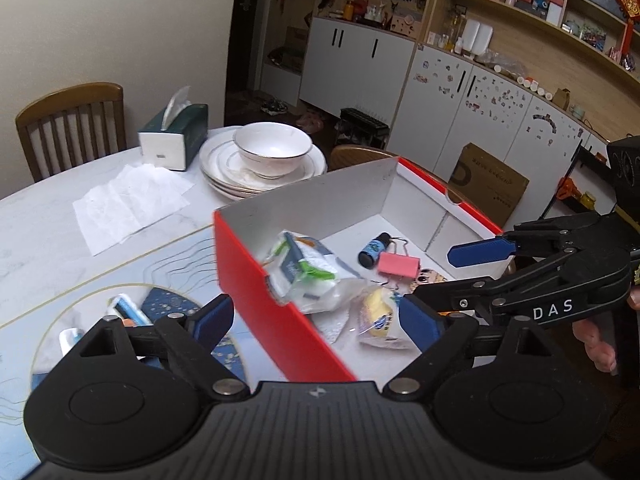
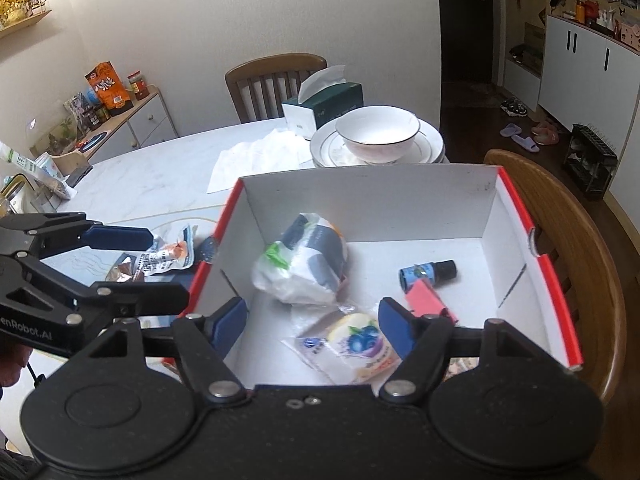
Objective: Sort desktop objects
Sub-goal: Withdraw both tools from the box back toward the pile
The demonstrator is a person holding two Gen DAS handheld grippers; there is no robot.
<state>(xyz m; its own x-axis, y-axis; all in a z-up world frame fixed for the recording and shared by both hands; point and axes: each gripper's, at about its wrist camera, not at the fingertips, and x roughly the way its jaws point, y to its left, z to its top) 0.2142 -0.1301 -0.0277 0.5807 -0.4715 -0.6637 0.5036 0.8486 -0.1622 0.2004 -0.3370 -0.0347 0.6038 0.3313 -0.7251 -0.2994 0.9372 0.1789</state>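
Observation:
A box (image 1: 256, 280), red outside and white inside, stands on the table. Inside lie a white wrapped packet (image 1: 308, 276), a yellow bread packet (image 1: 380, 316), a small dark bottle (image 1: 374, 249) and a pink binder clip (image 1: 398, 265). My left gripper (image 1: 318, 318) is open, its fingers straddling the box's near red wall, gripping nothing. My right gripper (image 2: 313, 318) hangs open over the box (image 2: 560, 300); the blueberry bread packet (image 2: 356, 344) lies loose on the floor below it. Outside the box, a snack pouch (image 2: 164, 258) rests on the table near the left gripper (image 2: 160, 268).
A bowl on stacked plates (image 2: 376, 136), a green tissue box (image 2: 332, 104) and loose tissues (image 1: 128, 204) sit behind the box. Small tubes (image 1: 128, 308) lie on the blue mat at left. A wooden chair (image 2: 560, 216) stands close to the box's right side.

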